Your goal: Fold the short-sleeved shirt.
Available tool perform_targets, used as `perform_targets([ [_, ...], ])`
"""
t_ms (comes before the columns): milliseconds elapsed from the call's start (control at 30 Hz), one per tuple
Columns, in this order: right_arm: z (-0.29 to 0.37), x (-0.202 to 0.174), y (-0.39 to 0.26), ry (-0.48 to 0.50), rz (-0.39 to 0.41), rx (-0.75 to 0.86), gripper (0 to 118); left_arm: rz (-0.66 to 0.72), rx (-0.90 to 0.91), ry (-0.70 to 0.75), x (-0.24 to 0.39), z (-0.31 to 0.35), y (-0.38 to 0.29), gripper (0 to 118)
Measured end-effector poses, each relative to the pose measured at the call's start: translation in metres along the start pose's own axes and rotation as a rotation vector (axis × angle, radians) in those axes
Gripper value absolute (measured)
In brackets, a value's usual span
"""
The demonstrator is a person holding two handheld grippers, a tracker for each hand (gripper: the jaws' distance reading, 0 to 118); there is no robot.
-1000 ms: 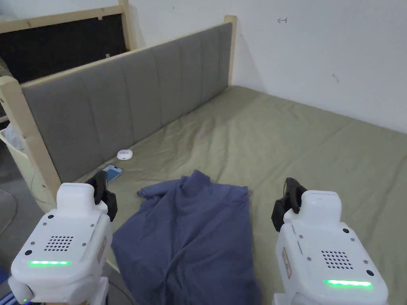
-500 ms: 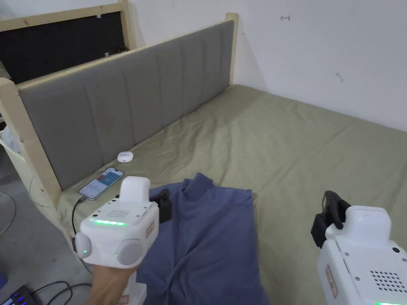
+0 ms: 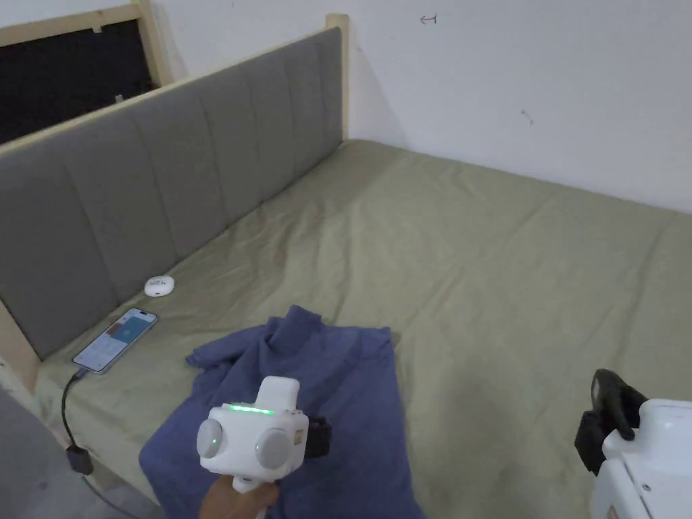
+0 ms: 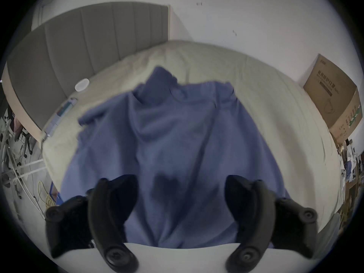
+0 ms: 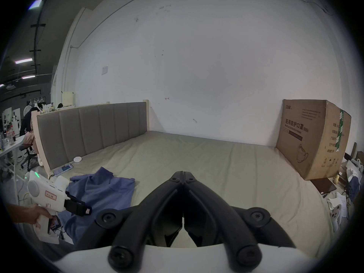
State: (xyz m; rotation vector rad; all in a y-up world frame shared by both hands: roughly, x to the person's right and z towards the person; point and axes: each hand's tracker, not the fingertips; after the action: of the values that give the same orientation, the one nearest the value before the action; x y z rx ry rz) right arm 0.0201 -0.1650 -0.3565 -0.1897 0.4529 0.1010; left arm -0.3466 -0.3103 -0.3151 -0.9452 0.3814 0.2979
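Since a moment earlier the left tool point(image 4: 181, 204) had been brought over the shirt point(image 3: 324, 399) rumpled at the bed point(image 3: 486, 270) edge, jaws wide and empty, the right tool point(image 5: 183, 178) closed on nothing; several layers could be pinched together.

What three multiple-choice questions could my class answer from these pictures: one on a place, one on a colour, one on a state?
1. Where does the phone lie?
A. On the cardboard box
B. On the bed by the headboard
C. On the shirt

2. What colour is the shirt?
A. Blue
B. Red
C. White

3. How do the left gripper's jaws stand?
A. Shut on the shirt
B. Shut on nothing
C. Wide apart over the shirt

Answers:
1 B: it rests on the sheet near the grey headboard.
2 A: the cloth is blue in every view.
3 C: shirt cloth shows between the parted jaws.
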Motion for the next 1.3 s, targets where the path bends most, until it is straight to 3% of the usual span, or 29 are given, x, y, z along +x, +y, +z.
perform_targets([
  [100, 0.001, 0.012, -0.005, -0.018, -0.001, -0.019, 0, -0.018, -0.053, 0.026, 0.006, -0.013, -0.003, 61],
  [167, 0.004, 0.018, -0.007, -0.034, -0.001, -0.022, 0, -0.039, -0.026, 0.013, 0.012, -0.002, 0.002, 18],
  [200, 0.005, 0.022, -0.007, -0.040, -0.005, -0.022, 0, -0.064, 0.004, 0.008, 0.016, 0.004, 0.003, 2],
  [233, 0.006, 0.025, -0.007, -0.044, -0.010, -0.022, 0, -0.104, 0.036, 0.056, 0.020, 0.008, 0.002, 2],
  [333, 0.011, 0.034, -0.005, -0.055, -0.019, -0.020, 0, -0.111, 0.041, 0.024, 0.022, 0.019, 0.001, 2],
  [467, 0.021, 0.046, -0.001, -0.067, -0.020, 0.000, 0, -0.024, 0.147, -0.094, 0.025, 0.064, 0.016, 2],
  [600, 0.034, 0.061, 0.003, -0.088, -0.031, 0.022, 0, -0.073, 0.232, -0.186, 0.054, 0.110, 0.040, 2],
  [1033, 0.086, 0.124, 0.014, -0.220, -0.058, 0.100, 0, -0.342, 0.468, -0.531, 0.228, 0.226, 0.134, 2],
  [1300, 0.118, 0.162, 0.016, -0.329, -0.051, 0.121, 0, -0.484, 0.474, -0.666, 0.342, 0.235, 0.135, 2],
])
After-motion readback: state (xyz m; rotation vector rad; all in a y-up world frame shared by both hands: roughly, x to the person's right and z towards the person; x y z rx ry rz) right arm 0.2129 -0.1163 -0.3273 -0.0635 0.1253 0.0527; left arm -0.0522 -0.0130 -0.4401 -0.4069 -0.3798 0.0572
